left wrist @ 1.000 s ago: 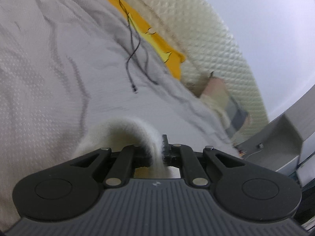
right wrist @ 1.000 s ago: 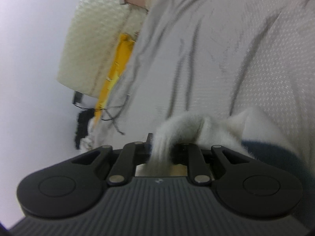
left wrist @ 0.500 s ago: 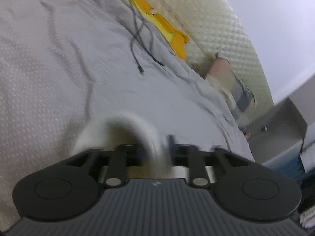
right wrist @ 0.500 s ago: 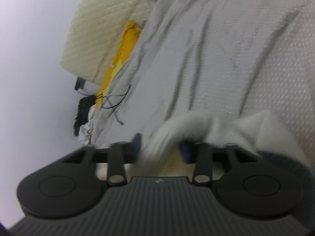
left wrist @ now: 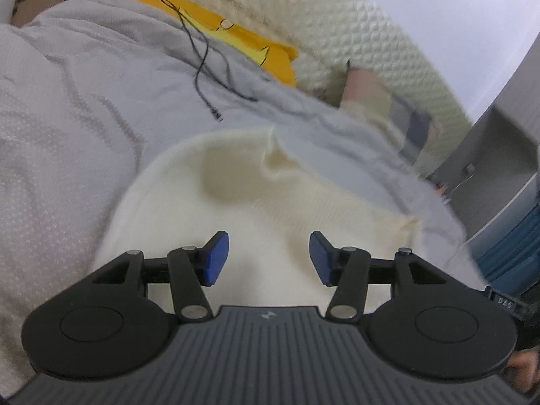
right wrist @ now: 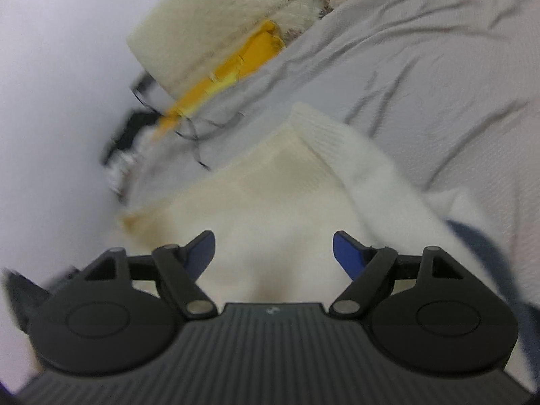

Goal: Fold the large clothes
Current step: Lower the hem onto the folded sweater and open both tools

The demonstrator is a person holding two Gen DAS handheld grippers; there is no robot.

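Left wrist view looks down along the left gripper [left wrist: 269,256], whose blue pads stand apart and are opening, with nothing pinched between them; the cream knit garment [left wrist: 236,202] lies directly below and ahead of the jaws, spread on the grey bedcover [left wrist: 67,108]. The right wrist view tells the same of the right gripper [right wrist: 274,253]: jaws opening, pads clear of the cloth, the same garment [right wrist: 270,195] under and in front of them, a ribbed cuff or hem [right wrist: 320,125] pointing away toward the far end of the bed. A dark blue band [right wrist: 472,236] of the garment shows at that gripper's right edge. The fabric runs forward from both grippers (neither seems clearly nearer), so its long axis lies roughly along the line each one points. By my reading a fold has just been laid down, and the next grasp would call for reaching to a free edge, such as the folded corner [left wrist: 410,224] on the left gripper's right side.
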